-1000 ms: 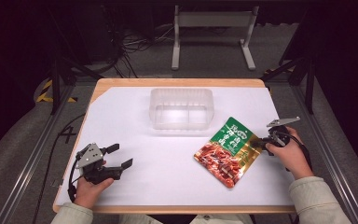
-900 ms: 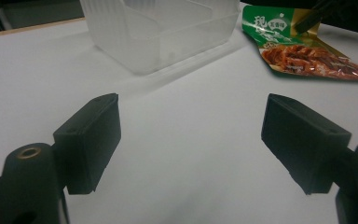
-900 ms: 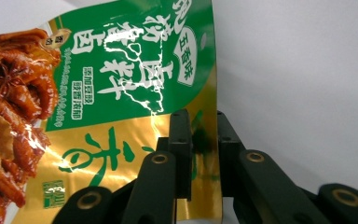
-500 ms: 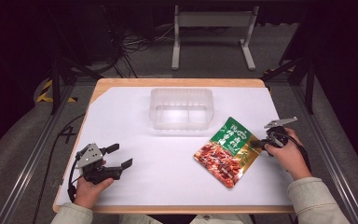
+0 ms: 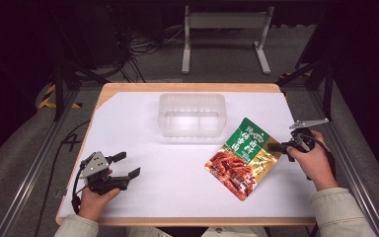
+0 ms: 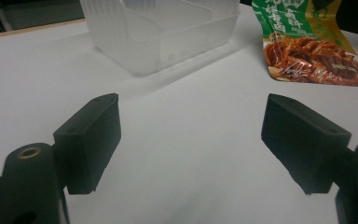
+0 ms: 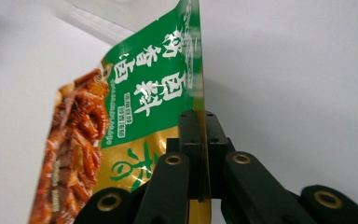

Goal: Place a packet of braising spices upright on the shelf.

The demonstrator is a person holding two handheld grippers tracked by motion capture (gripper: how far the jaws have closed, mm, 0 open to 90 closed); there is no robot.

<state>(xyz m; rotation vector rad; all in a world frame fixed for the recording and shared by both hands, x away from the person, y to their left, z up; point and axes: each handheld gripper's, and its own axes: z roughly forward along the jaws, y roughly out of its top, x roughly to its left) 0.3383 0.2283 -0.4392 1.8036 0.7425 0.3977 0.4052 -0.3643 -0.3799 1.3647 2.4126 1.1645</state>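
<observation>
**Green-and-gold snack pouch pinched at its edge, ready to be carried**

Green foil and a photo of glazed brown food cover the snack pouch (image 5: 243,156), which lies toward the right edge of the white table (image 5: 177,192), between the clear plastic container (image 5: 192,114) and the person's right hand. The right gripper (image 5: 275,146) has its jaws clamped on the pouch's right-hand seam; in the right gripper view the pouch (image 7: 135,121) hangs off the closed black jaws with that edge tilted up, so the step in hand looks like the pick-up. The left gripper (image 5: 128,165) rests near the front left corner, jaws spread wide with nothing between them.

Judging by the layout, the next move is probably to carry the pouch to the container at the middle of the far edge, and that calls for a firm hold on the thin seam, since slick foil could slip.

Large white Chinese characters run across the green band; I cannot read them surely, nor the brand mark above them
</observation>
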